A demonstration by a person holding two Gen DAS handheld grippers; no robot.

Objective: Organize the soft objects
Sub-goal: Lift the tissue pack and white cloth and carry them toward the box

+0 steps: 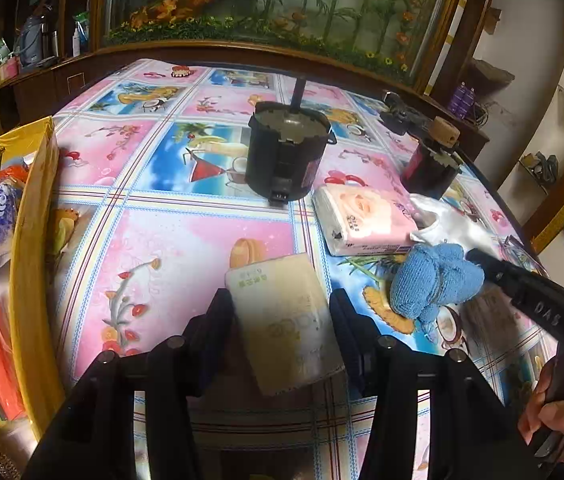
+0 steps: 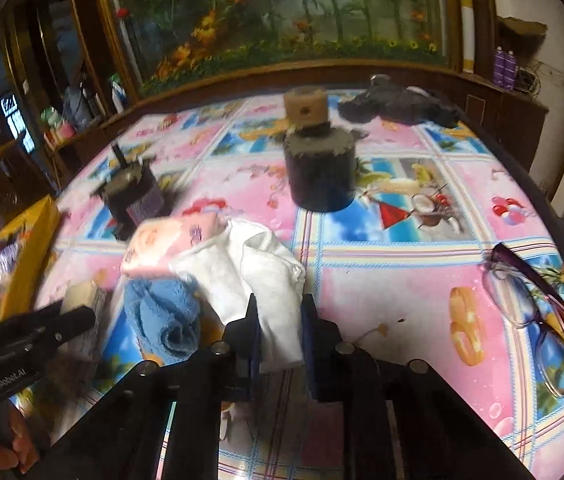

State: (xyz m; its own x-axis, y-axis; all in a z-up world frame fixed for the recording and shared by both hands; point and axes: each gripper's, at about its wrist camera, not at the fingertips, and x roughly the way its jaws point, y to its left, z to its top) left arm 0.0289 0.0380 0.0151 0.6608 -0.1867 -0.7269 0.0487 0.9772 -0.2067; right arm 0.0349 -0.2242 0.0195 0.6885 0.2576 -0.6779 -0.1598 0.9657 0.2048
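Between right gripper [image 2: 280,320] fingers, white cloth [image 2: 258,264].

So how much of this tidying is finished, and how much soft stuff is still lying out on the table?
Some packets already sit in the yellow box at the table's edge. In hand: the left gripper clamps a beige tissue pack, and the right gripper pinches a white cloth. Still lying on the flowery tablecloth: a rolled blue towel and a pink tissue pack.

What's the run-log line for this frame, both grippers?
left gripper: shut on cream tissue pack | right gripper: shut on white cloth | blue towel: on table, untouched
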